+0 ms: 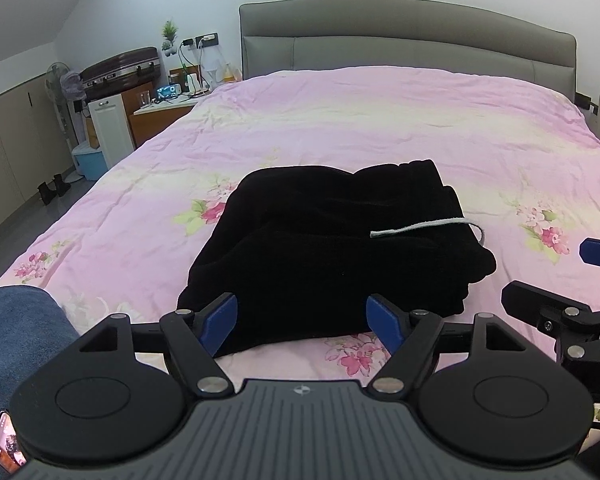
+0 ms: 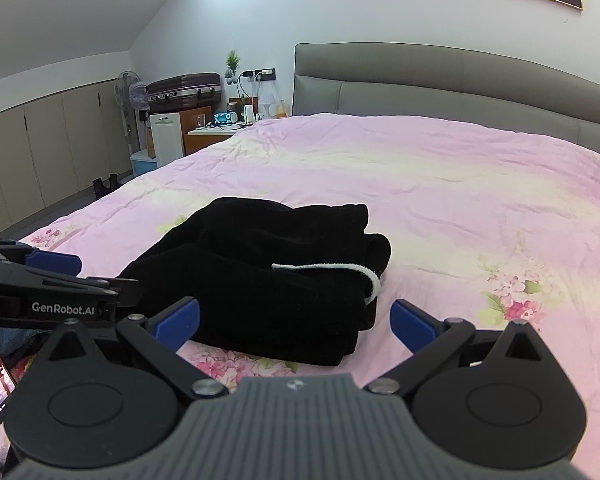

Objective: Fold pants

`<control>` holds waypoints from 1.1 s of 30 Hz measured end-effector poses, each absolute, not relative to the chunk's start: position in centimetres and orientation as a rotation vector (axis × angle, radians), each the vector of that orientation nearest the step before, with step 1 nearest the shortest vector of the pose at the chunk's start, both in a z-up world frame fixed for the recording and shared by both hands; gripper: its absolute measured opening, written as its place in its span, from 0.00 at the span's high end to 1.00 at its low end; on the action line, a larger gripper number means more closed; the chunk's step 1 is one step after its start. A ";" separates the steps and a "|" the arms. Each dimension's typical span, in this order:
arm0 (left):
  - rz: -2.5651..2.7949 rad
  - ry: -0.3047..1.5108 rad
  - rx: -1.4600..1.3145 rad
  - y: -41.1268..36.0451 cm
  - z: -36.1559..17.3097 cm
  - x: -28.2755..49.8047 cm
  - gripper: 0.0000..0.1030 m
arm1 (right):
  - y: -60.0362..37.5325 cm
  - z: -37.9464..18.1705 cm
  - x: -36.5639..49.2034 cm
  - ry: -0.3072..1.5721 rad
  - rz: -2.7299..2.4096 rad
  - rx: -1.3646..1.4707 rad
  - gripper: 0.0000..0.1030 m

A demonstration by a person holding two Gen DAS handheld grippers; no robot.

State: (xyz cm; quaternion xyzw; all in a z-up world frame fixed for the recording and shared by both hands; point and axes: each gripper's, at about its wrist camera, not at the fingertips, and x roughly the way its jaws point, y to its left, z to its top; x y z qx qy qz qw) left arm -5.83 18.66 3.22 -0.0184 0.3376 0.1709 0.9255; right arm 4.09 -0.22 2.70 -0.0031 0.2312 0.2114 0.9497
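Note:
Black pants lie folded into a thick bundle on the pink floral bedspread, with a white drawstring across the top. My left gripper is open just short of the bundle's near edge, holding nothing. In the right wrist view the same pants and white drawstring lie ahead. My right gripper stands open at the bundle's near right corner, empty. The right gripper's blue fingers show at the left view's right edge. The left gripper shows at the right view's left edge.
A grey padded headboard bounds the far side of the bed. Left of the bed stand a nightstand with clutter, a white cabinet, a suitcase, a fan and a blue bin. A person's denim leg and a phone are near left.

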 end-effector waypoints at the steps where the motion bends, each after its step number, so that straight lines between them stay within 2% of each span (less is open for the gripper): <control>1: 0.350 0.692 -0.036 18.6 3.2 -5.9 0.16 | -0.3 2.8 4.1 0.468 0.429 -0.004 0.05; 33: 0.356 0.694 -0.029 18.6 3.9 -5.9 0.16 | -0.4 3.1 3.9 0.461 0.436 -0.005 0.05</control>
